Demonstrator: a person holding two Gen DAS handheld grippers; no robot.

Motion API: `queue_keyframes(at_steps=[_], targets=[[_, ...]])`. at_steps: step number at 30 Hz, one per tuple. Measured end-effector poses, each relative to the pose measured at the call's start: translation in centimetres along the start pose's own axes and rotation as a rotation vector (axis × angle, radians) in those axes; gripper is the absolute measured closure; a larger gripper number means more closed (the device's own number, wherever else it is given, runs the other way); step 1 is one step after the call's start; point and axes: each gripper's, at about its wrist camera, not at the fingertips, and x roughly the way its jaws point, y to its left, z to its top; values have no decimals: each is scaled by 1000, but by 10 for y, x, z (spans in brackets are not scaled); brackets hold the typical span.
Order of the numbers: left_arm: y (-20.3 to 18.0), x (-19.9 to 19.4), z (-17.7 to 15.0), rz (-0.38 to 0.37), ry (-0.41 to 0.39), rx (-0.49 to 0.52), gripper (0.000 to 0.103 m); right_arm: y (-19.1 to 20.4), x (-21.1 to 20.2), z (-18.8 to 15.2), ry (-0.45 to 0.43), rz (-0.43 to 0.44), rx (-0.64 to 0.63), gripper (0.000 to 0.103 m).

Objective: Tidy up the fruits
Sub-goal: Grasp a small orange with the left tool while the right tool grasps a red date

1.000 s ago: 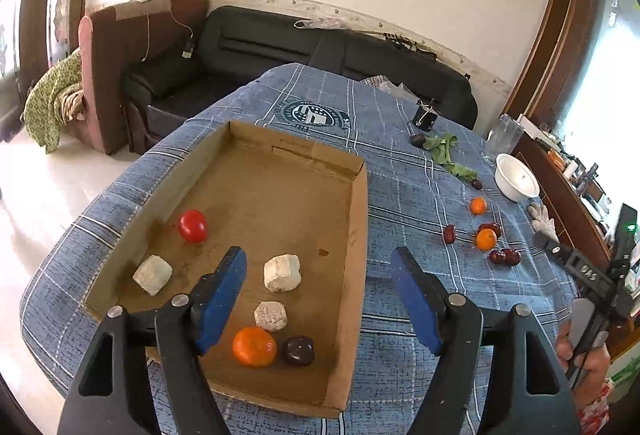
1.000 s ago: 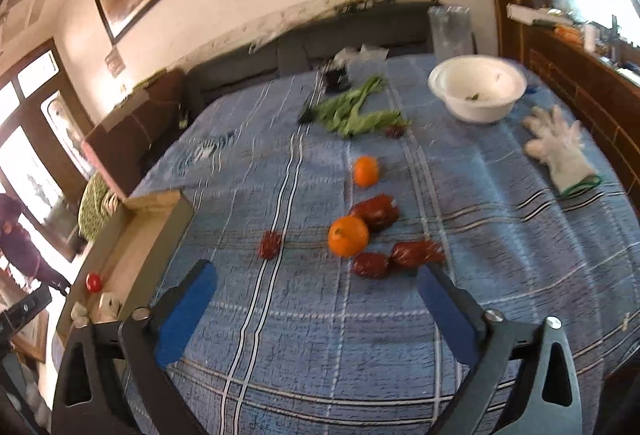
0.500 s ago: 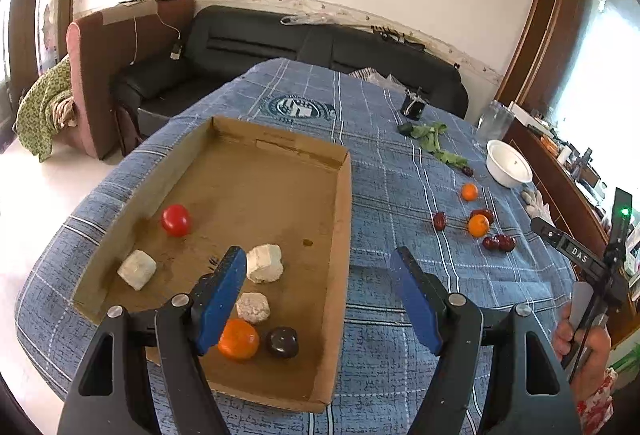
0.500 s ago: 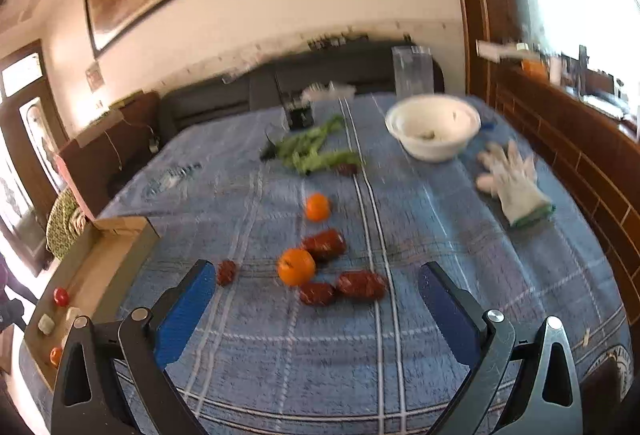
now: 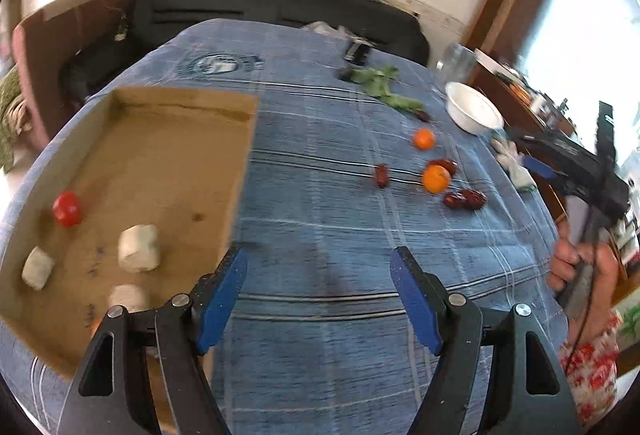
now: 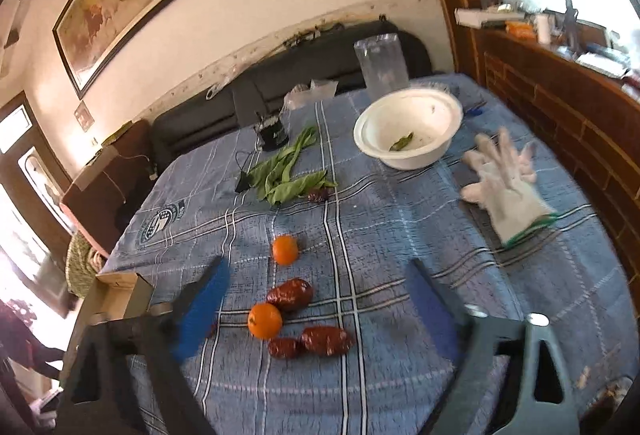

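Observation:
A cardboard tray (image 5: 244, 139) lies on the blue checked tablecloth at the left, holding a red tomato (image 5: 67, 208) and three pale lumps (image 5: 139, 248). Loose fruit lies on the cloth: two oranges (image 6: 264, 320) (image 6: 285, 249) and several dark red dates (image 6: 327, 340), also in the left wrist view (image 5: 436, 178). My left gripper (image 5: 318, 267) is open and empty over bare cloth just right of the tray. My right gripper (image 6: 318, 285) is open and empty, hovering over the fruit cluster; it also shows in the left wrist view (image 5: 568, 163).
A white bowl (image 6: 408, 127), green leaves (image 6: 286, 175), a white glove (image 6: 506, 181), a clear plastic jug (image 6: 380, 61) and a small dark object (image 6: 274, 131) sit on the far half of the table. A black sofa stands behind it, a brick ledge at right.
My left gripper has swung right, off the tray and over the cloth. My right gripper has moved forward and lower toward the fruit cluster. Both remain open.

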Motion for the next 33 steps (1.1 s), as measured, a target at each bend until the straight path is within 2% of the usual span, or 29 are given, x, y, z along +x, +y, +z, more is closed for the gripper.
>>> queue_keyframes(at_steps=[1, 2, 8, 15, 19, 24, 26, 33], targets=[[-6, 2, 1, -5, 1, 18, 31, -1, 11, -2, 25, 16, 6, 37], [-12, 5, 3, -10, 2, 35, 33, -2, 16, -4, 37, 25, 7, 39], [-33, 39, 25, -36, 35, 76, 55, -2, 40, -24, 118, 2, -61, 39], [-82, 93, 55, -111, 71, 139, 55, -17, 41, -35, 166, 20, -29, 39], [-99, 122, 68, -143, 94, 143, 55, -16, 47, -42, 201, 19, -39, 41], [-100, 146, 77, -156, 125, 108, 55, -6, 57, -51, 234, -11, -103, 49], [-100, 152, 77, -162, 138, 96, 55, -3, 58, -51, 247, 21, -108, 58], [-107, 168, 71, -222, 174, 109, 55, -14, 51, -43, 222, -14, -69, 59]])
